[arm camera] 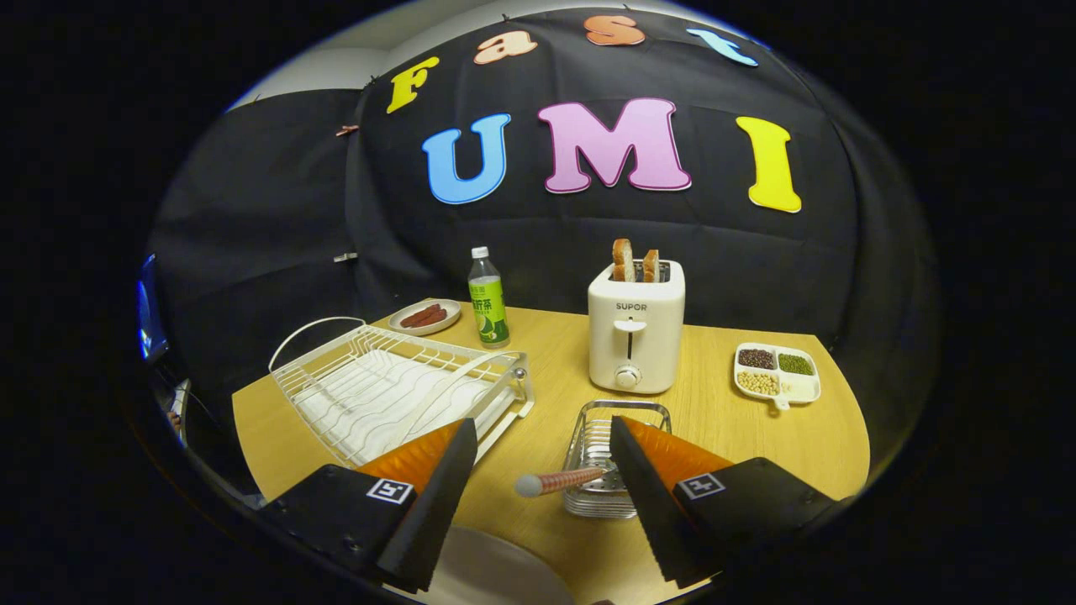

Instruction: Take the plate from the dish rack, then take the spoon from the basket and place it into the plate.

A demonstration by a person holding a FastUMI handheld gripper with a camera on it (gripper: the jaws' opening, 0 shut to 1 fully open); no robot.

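Spoon [561,482], with a ribbed reddish handle and rounded pale end, lies tilted out of the small clear wire-sided basket [607,458], its handle reaching into the gap between the jaws. Gripper [542,437] jaws apart, clamped on nothing; the right one crosses the basket's front. White round plate [496,567], smooth, flat on the pale wooden tabletop [546,353] below the jaws. White wire dish rack [395,391] with ridged tray sits beyond the left jaw. Further back: white toaster [635,336] holding two bread slices, green-labelled bottle [487,298], small dish of sausages [426,317], divided tray of beans [776,372].
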